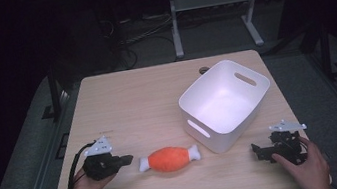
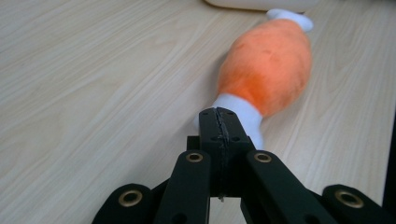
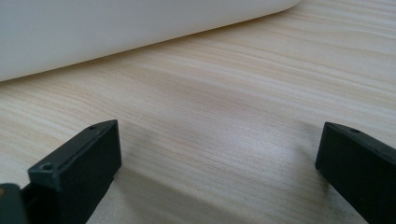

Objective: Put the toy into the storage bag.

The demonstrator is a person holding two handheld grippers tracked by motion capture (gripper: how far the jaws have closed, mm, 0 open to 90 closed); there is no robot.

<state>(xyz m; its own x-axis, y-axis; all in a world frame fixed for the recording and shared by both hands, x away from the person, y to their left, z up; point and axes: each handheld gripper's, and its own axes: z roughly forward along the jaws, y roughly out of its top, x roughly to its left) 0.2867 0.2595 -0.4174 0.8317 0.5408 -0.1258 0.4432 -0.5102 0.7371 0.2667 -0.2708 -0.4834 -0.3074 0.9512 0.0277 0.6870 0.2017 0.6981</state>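
Left gripper (image 1: 126, 159), jaws pressed together on nothing, points at the plush drumstick (image 1: 169, 158); right gripper (image 1: 261, 152) gapes wide.

A dark lab: lone wooden table (image 1: 123, 106), floor cables (image 1: 143, 37)

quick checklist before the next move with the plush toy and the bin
1. Left gripper free to grasp: not ok, its fingers are shut with nothing between them, tips just short of the toy's white end.
2. Toy reachable: ok, it lies flat on the table between the grippers.
3. Bin ready: ok, upright and open; what shows of its inside holds nothing.
4. Right gripper clear: ok, open over bare table beside the bin.
5. Path from toy to bin: ok, nothing lies between them.
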